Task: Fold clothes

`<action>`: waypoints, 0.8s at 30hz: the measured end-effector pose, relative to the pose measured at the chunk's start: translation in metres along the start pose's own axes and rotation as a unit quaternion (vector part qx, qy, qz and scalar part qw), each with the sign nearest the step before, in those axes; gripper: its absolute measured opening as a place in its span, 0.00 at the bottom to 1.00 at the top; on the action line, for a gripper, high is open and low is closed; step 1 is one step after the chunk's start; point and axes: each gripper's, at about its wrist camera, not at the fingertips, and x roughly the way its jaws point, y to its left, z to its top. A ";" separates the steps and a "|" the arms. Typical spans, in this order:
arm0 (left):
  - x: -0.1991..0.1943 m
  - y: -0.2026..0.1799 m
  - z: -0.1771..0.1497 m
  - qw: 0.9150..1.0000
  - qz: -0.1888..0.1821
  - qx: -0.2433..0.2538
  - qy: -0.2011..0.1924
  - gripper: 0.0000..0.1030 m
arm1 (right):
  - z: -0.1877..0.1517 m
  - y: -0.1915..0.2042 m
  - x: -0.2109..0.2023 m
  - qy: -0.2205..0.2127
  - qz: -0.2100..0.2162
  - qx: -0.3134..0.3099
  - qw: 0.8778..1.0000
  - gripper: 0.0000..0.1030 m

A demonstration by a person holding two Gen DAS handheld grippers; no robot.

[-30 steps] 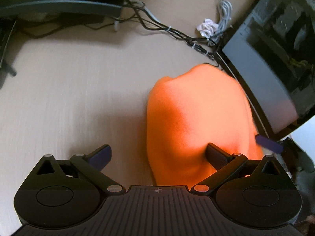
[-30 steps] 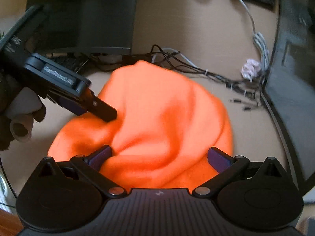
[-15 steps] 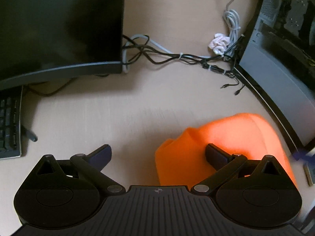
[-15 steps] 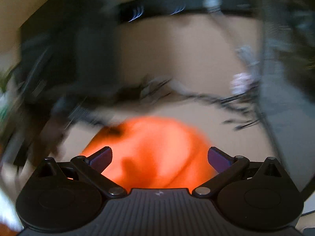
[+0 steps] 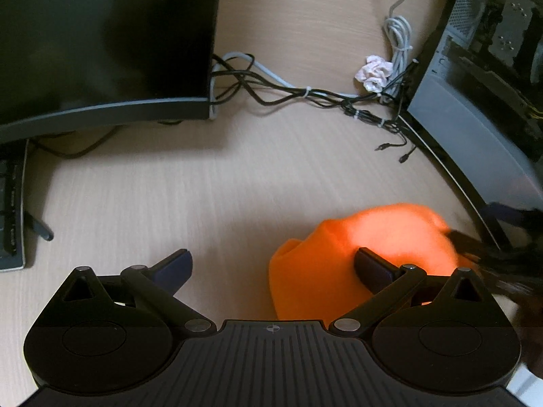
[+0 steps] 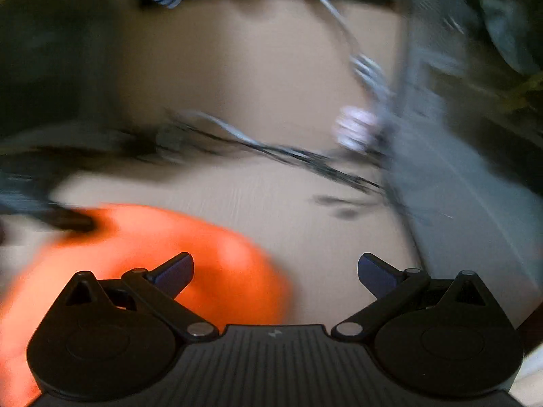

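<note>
We look along two hand-held grippers over a pale wooden desk (image 5: pixel 237 183). The left gripper (image 5: pixel 271 266) has its two fingers spread wide and grips nothing; its right fingertip lies in front of an orange garment (image 5: pixel 339 264), though we cannot tell whether it touches the cloth. The garment sits bunched in a soft mound on the desk, toward the right side and close to us, near the edge of a computer case (image 5: pixel 475 125). The right gripper (image 6: pixel 275 269) is also released, fingers wide apart and empty, with the same orange garment (image 6: pixel 220 257) showing behind its left finger; this view is heavily blurred. At the back of the desk we see a dark monitor (image 5: pixel 101 40) on the left, a tangle of cables (image 5: pixel 305 93) along the middle, and a crumpled tissue (image 5: pixel 373 73) beside the case.
</note>
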 end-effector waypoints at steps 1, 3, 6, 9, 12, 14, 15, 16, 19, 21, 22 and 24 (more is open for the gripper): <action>0.000 0.001 0.000 1.000 0.000 -0.002 0.000 1.00 | -0.004 0.005 -0.013 -0.006 0.047 -0.007 0.999 1.00; -0.001 0.003 -0.002 1.000 0.002 -0.005 -0.001 1.00 | -0.017 0.018 -0.027 0.003 0.118 -0.033 0.992 1.00; -0.003 0.005 -0.004 1.000 -0.001 -0.011 0.001 1.00 | -0.046 0.040 -0.015 0.046 0.097 -0.096 0.990 1.00; -0.007 0.004 -0.005 1.000 0.002 -0.012 0.000 1.00 | -0.050 0.038 -0.008 0.051 0.094 -0.070 0.992 1.00; -0.021 0.005 -0.005 1.000 0.005 -0.018 -0.008 1.00 | -0.045 0.038 -0.018 0.042 0.090 -0.082 0.992 1.00; -0.040 0.009 -0.008 1.000 -0.011 -0.022 -0.019 1.00 | -0.042 0.035 -0.028 0.032 0.088 -0.086 0.992 1.00; -0.049 0.011 -0.011 0.999 -0.026 -0.022 -0.025 1.00 | -0.039 0.031 -0.031 0.027 0.085 -0.083 0.993 1.00; -0.058 0.014 -0.017 0.998 -0.050 -0.022 -0.030 1.00 | -0.035 0.026 -0.031 0.024 0.081 -0.075 0.994 1.00; -0.064 0.019 -0.035 0.992 -0.126 -0.024 -0.009 1.00 | -0.033 0.016 -0.029 0.010 0.070 -0.024 0.997 1.00; -0.054 0.015 -0.048 0.990 -0.141 -0.019 0.018 1.00 | -0.035 0.019 -0.024 0.019 0.074 0.005 0.997 1.00; -0.047 0.012 -0.052 0.991 -0.130 -0.017 0.030 1.00 | -0.037 0.022 -0.016 0.039 0.071 0.008 0.997 1.00; -0.037 0.008 -0.058 0.993 -0.111 -0.018 0.042 1.00 | -0.042 0.030 -0.004 0.072 0.062 0.001 0.995 1.00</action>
